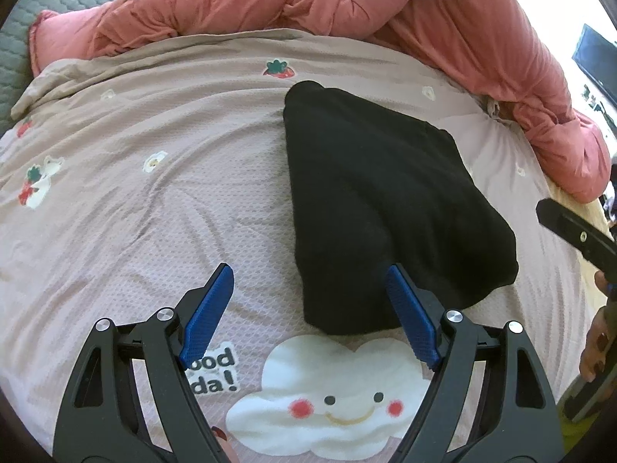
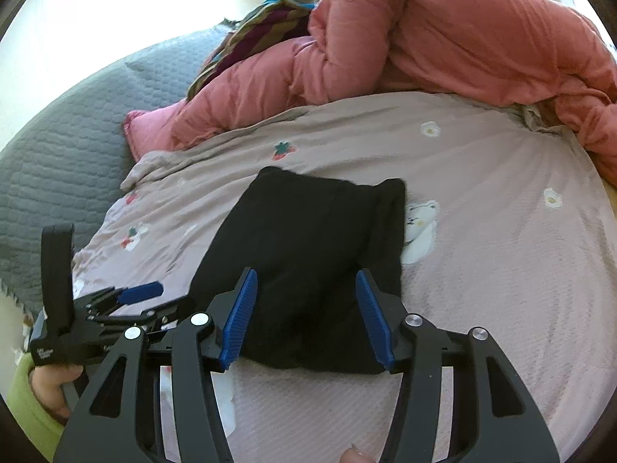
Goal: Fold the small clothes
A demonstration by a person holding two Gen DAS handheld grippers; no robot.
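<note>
Blue-padded left gripper (image 1: 310, 281) spread wide, empty — right gripper (image 2: 306, 287) likewise agape, gripping nothing. Both hover low at the near edge of the folded black garment (image 1: 385, 208), flat on the pink printed sheet (image 1: 154, 200).

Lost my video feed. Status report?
Both hand-held grippers, left and right, open, empty. Black garment folded on bedsheet. Nothing blocking.

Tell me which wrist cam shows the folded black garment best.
Right wrist: the black garment sits centred, its far edge and side fold visible between the open right gripper. Left wrist shows it off to the right, near edge partly behind a finger of the open left gripper.
</note>
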